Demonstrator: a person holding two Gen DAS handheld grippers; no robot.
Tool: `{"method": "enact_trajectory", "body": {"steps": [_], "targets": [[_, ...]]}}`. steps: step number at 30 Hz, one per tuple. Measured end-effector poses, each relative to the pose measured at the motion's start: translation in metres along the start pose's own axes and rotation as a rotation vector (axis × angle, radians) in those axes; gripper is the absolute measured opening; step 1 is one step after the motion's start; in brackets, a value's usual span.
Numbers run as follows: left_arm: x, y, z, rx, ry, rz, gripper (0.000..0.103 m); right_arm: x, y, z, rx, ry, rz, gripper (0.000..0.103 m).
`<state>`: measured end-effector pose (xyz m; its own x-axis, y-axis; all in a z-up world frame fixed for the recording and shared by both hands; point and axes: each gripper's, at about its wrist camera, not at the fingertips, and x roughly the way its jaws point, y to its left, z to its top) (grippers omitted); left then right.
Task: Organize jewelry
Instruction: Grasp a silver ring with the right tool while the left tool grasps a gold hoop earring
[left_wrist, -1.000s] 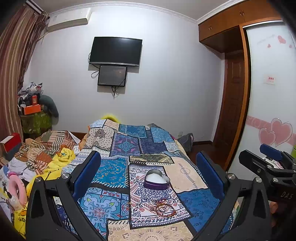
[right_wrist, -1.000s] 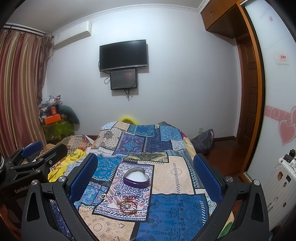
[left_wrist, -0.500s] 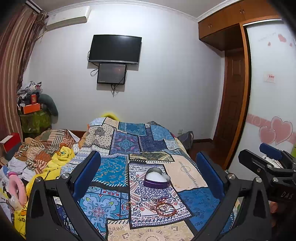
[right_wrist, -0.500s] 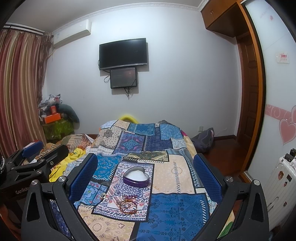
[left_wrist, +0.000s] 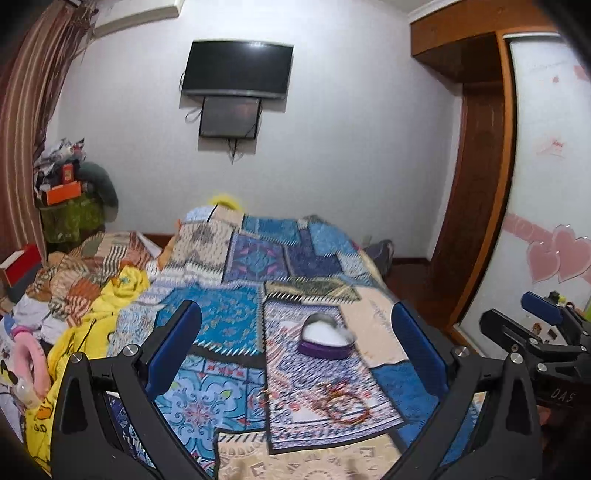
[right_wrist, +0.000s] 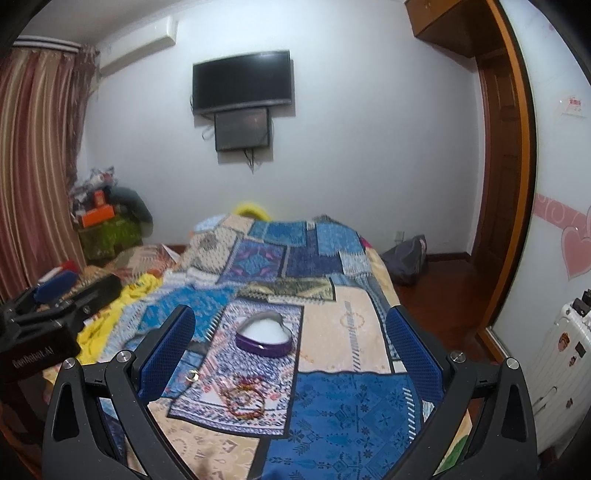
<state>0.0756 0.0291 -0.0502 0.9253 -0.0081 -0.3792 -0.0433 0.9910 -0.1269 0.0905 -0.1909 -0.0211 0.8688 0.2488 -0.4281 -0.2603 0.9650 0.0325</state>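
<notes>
An open heart-shaped purple box (left_wrist: 324, 339) (right_wrist: 264, 336) with a white lining sits on the patchwork bedspread (left_wrist: 229, 317) (right_wrist: 347, 402). In front of it lies a tangle of red bracelets (left_wrist: 341, 400) (right_wrist: 243, 397). A small gold ring (right_wrist: 191, 376) rests to their left. My left gripper (left_wrist: 295, 354) is open above the bed, nothing between its blue pads. My right gripper (right_wrist: 290, 354) is open too, held above the box and bracelets. Each gripper shows at the edge of the other's view.
Piled clothes and a yellow garment (left_wrist: 107, 302) cover the bed's left side. A white suitcase (right_wrist: 557, 373) stands at the right by the wardrobe with heart stickers (left_wrist: 557, 254). A TV (right_wrist: 242, 81) hangs on the far wall. A dark bag (right_wrist: 404, 258) lies on the floor.
Both views have tilted down and moved a little toward the bed, so the box and bracelets sit slightly nearer. Both grippers have stayed open.
</notes>
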Motion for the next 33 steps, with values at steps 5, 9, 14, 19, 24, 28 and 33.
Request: {"method": "enact_trajectory", "body": {"steps": [5,9,14,19,24,28,33], "targets": [[0.040,0.024,-0.018,-0.033,0.119,0.031,0.103,0.034,-0.008,-0.017,-0.005,0.108,-0.025,0.103],[0.073,0.039,-0.037,-0.053,0.225,0.038,0.099,0.063,-0.012,-0.031,-0.016,0.204,-0.031,0.102],[0.101,0.046,-0.063,-0.051,0.335,0.049,0.088,0.093,-0.013,-0.047,-0.024,0.305,0.000,0.102],[0.121,0.048,-0.085,-0.054,0.431,0.020,0.075,0.110,-0.006,-0.061,-0.049,0.372,0.062,0.088],[0.126,0.048,-0.100,-0.053,0.483,-0.017,0.063,0.124,0.013,-0.071,-0.093,0.436,0.156,0.063],[0.131,0.048,-0.108,-0.061,0.527,-0.050,0.047,0.131,0.026,-0.077,-0.128,0.473,0.208,0.046],[0.137,0.049,-0.117,-0.075,0.556,-0.066,0.045,0.142,0.034,-0.085,-0.142,0.523,0.256,0.037]]}}
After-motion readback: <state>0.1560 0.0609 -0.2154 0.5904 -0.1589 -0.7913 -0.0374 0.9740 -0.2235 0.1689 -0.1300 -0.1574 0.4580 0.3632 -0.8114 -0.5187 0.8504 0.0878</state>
